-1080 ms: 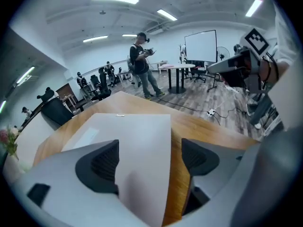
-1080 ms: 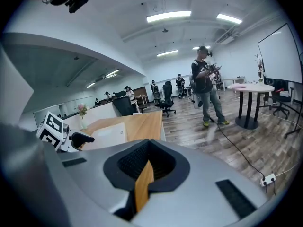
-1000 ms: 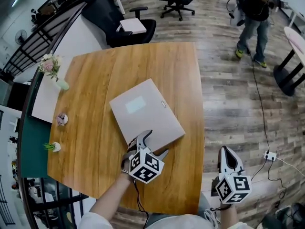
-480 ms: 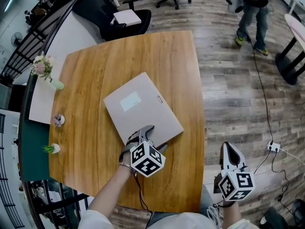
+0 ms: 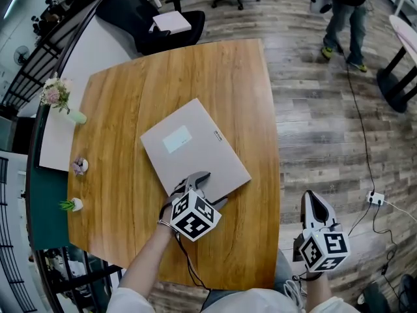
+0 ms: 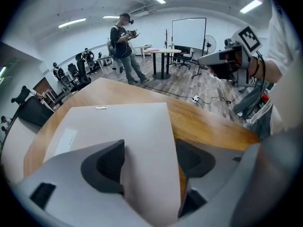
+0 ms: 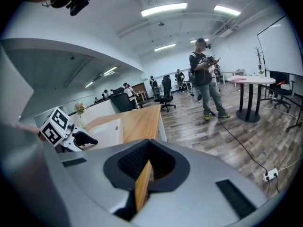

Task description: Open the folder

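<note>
The flat grey cardboard folder (image 5: pixel 194 150) lies closed in the middle of the round-cornered wooden table (image 5: pixel 124 109), one corner turned toward the bottom of the frame. The left gripper (image 5: pixel 212 189) is at that near corner. Its jaws are spread and have just been closing in, with the folder's edge between them but neither pad pressing on it yet. In the left gripper view one jaw hangs over the cover and the other over bare wood just beside it.

My worry is the bite. If the jaws close on the whole thickness, the folder would come up in one piece instead of opening. If a pad only skids on the cover, the folder could slide across the smooth wood. I cannot tell which edge is the spine.

Nothing pins the folder. The right gripper (image 5: pixel 314 204) hangs off the table at lower right, claw pressed together and empty.

The cover has room to swing. The vase of pink flowers (image 5: pixel 57 96) and two small potted plants (image 5: pixel 77 184) sit well apart at the left edge. A black office chair (image 5: pixel 153 18) stands beyond the table at the top, and a person (image 5: pixel 345 12) stands at upper right, clear of it all.
</note>
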A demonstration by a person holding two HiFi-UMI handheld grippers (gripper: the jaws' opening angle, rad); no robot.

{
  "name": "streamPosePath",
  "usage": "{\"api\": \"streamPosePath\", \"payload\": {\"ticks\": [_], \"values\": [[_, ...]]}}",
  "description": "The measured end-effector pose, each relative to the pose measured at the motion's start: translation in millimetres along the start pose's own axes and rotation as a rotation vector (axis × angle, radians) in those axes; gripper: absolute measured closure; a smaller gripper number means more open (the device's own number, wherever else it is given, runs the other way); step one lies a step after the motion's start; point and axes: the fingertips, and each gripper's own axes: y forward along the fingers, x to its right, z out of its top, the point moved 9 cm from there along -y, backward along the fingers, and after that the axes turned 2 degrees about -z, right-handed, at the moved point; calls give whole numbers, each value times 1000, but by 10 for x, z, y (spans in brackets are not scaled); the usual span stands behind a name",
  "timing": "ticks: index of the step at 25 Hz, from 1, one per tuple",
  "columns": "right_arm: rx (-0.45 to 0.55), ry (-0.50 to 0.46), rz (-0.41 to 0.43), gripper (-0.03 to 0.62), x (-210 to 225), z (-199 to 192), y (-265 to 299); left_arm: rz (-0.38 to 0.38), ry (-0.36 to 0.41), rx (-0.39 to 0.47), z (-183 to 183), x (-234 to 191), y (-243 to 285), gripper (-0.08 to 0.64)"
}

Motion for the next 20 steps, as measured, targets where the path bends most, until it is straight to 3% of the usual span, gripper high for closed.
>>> {"api": "streamPosePath", "payload": {"ticks": [4, 10, 14, 20], "values": [[-3, -3, 7, 591, -25, 1, 15, -30, -41, 29, -3, -42, -70, 224], [-8, -7, 24, 591, -53, -5, 27, -13, -88, 102, -6, -11, -202, 277], [-7, -11, 35, 591, -75, 7, 23, 77, -77, 171, -12, 87, -387, 320], [-6, -23, 67, 591, -137, 47, 24, 298, -119, 308, -89, 286, -708, 435]]}}
